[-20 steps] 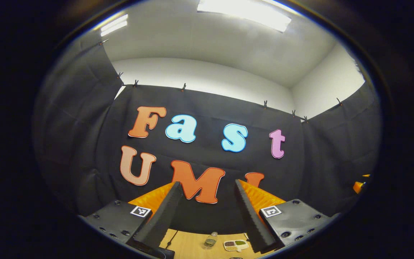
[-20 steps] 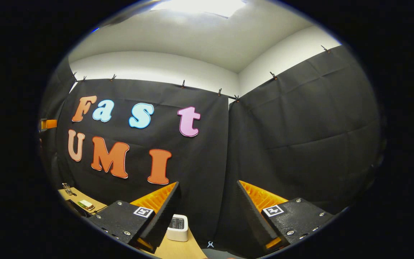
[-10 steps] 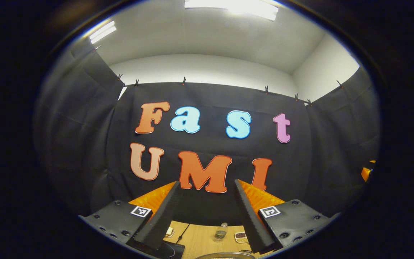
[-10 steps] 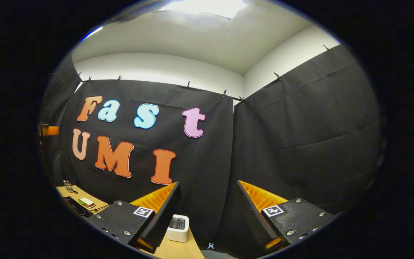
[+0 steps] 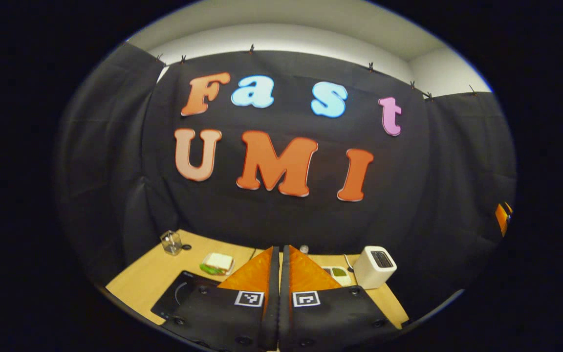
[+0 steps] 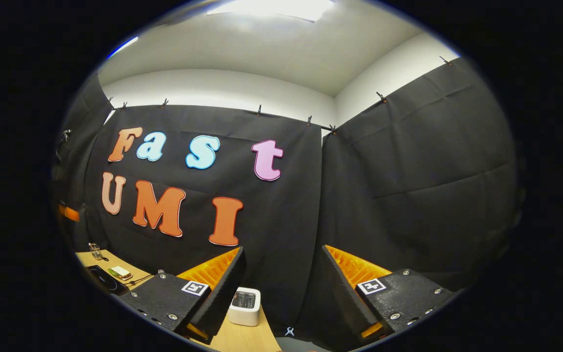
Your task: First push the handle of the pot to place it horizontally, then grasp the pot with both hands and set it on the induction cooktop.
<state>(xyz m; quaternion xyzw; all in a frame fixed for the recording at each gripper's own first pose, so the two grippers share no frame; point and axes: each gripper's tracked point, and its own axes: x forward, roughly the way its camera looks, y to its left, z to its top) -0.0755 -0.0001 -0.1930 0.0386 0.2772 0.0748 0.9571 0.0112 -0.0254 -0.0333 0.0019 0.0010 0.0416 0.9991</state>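
Judged step one, the handle push, as not yet begun. Left gripper (image 5: pixel 280 254) had its fingers pressed together on nothing, above the table (image 5: pixel 140 278); right gripper (image 6: pixel 281 274) stood wide apart, holding nothing. Induction cooktop (image 5: pixel 176 298) lay left of the white toaster (image 5: pixel 377 266). Couldn't locate the pot or judge its look. Next move would call for tilting down to find it.

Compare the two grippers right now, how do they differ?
The left gripper has its fingers closed against each other with nothing between them; the right gripper stands wide open. The left gripper points down toward the wooden table and the black induction cooktop; the right gripper points higher, at the booth wall. Both hold nothing.
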